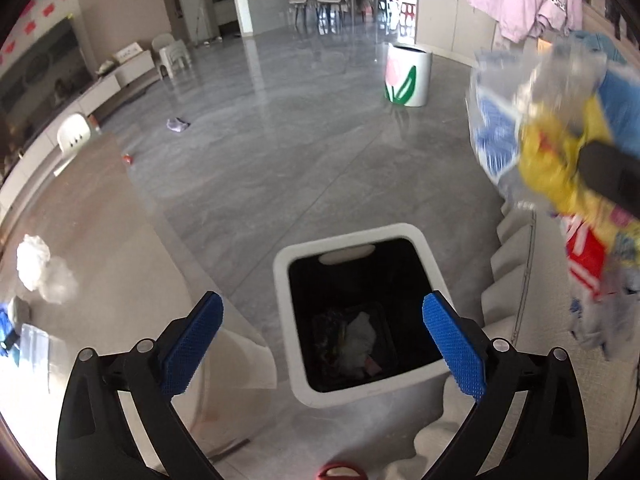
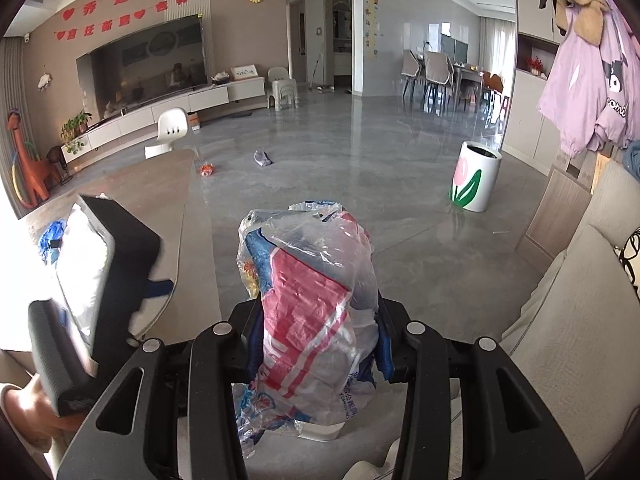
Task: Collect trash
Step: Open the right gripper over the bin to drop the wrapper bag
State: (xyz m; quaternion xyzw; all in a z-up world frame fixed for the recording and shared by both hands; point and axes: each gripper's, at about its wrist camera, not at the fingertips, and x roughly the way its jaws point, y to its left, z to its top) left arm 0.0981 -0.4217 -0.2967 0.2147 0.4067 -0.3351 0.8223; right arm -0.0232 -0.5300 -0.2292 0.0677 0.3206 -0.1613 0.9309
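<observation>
The left hand-held gripper (image 1: 322, 344) is held wide open with nothing between its blue pads (image 1: 454, 346); the white trash bin (image 1: 420, 240) stands on the floor directly ahead of it, with crumpled waste inside. The right hand-held gripper (image 2: 320, 336) is clamped on a crumpled plastic bag (image 2: 310, 300), printed red and blue. That bag appears, blurred, up and to the right of the left hand-held gripper. Crumpled white paper (image 1: 34, 266) lies on the table (image 1: 92, 208) to its left.

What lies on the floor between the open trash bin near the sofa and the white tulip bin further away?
In the left wrist view, only bare grey floor lies between the trash bin and the tulip bin; nothing lies on that stretch.
</observation>
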